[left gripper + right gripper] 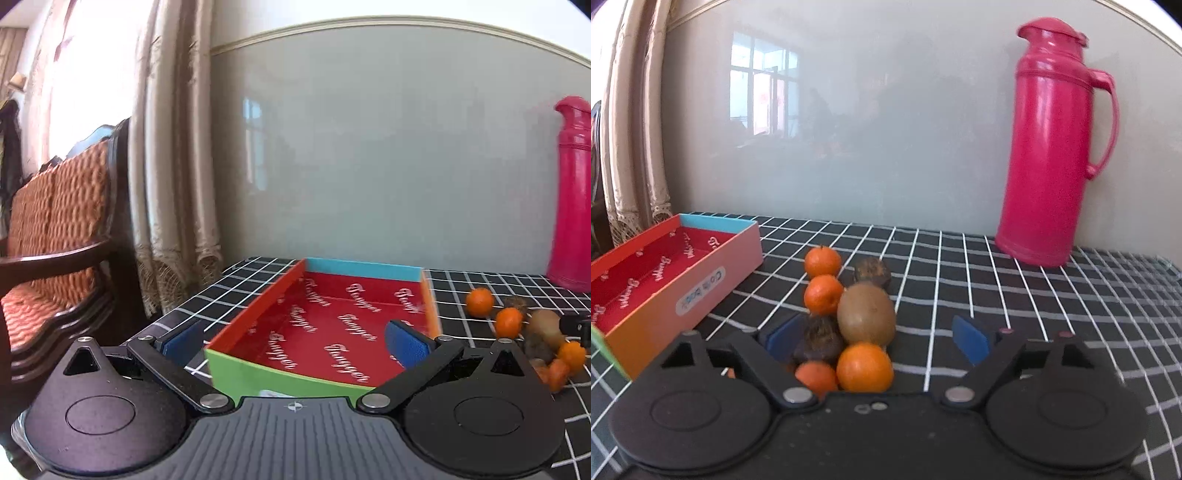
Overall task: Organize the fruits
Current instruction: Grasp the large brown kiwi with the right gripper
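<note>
Right jaws: I see the right gripper spread wide around the near end of the fruit cluster; neither blue pad presses on anything, so nothing is grasped.
Left jaws: my left gripper is parted too, one finger outside the box's left wall and the other over its red floor; I cannot tell whether either touches the cardboard.
Fruit: all of it lies on the checked tablecloth, just right of the box, none inside yet. Nearest me sit a large orange and a smaller one; behind them a kiwi and a dark rough fruit, which sits just beside my left pad; further back two small oranges and another dark fruit.
Handling: I judge the oranges light, round and prone to rolling, their peel yielding slightly; the kiwi is soft-fleshed and bruises easily.
Hold: I'd take the large orange across its widest middle, gently.
Risk: neighbours touch, so closing may nudge them.
Bystander: the pink thermos stands well apart.
</note>
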{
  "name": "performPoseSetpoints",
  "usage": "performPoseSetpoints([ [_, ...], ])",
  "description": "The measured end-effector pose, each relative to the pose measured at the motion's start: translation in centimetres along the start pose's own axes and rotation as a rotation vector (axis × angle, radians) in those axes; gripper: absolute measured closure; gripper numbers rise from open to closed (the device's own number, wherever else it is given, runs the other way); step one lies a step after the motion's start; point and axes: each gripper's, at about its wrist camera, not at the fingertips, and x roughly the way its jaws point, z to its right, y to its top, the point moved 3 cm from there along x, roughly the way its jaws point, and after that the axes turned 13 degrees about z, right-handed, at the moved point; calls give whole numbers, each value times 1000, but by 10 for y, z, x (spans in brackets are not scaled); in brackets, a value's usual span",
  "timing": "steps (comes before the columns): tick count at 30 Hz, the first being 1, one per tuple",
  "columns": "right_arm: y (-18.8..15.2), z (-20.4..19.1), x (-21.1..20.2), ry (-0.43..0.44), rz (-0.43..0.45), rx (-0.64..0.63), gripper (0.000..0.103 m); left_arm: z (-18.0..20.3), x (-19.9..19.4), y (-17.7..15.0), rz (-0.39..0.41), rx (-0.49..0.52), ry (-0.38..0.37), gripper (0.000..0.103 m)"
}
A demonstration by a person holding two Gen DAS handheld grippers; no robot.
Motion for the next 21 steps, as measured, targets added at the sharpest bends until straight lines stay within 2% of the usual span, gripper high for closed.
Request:
performPoseSetpoints([
  [2, 2, 0, 10, 0, -3, -1, 20, -8, 5, -1, -9, -19, 21, 0],
  [9, -6, 3, 34, -1, -67, 18, 34, -23, 21, -4, -25, -11, 102, 0],
  [14, -11, 0, 43, -15, -93, 23, 36, -37, 36, -6, -44, -46, 156, 0],
  [21, -13, 5, 59, -16, -130, 116, 37, -48, 37, -9, -50, -60, 153, 0],
])
